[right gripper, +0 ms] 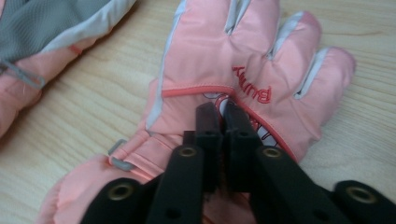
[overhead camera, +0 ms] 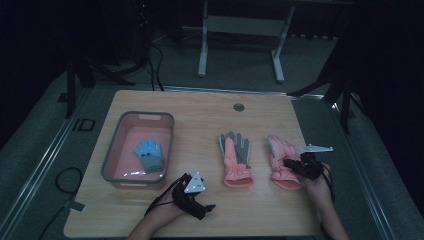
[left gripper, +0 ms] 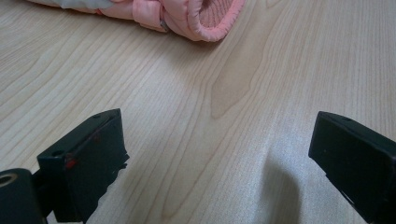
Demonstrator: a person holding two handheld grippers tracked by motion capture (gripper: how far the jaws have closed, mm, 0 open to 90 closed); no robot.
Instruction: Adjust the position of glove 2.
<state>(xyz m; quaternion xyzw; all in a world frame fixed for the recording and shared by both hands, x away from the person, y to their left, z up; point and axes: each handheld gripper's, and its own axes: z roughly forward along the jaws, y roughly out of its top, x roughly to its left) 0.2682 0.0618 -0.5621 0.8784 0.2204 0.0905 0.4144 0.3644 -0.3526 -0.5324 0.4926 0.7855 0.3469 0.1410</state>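
Fabric of the right pink glove (right gripper: 243, 60) sits pinched in the right hand-held gripper (right gripper: 223, 116); left hand-held gripper (left gripper: 219, 154) gapes wide.

Dimly lit room, light wooden table (overhead camera: 200, 107) with a round grommet (overhead camera: 239, 107) near its far edge, grey carpeted floor (overhead camera: 240, 75) beyond, white metal frame legs (overhead camera: 202, 50) at the back, black cables (overhead camera: 155, 65) trailing, dark stands either side.

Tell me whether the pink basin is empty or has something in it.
Not empty. The high view shows a blue glove lying on the floor of the pink basin, toward its near right corner. Nothing else shows inside.
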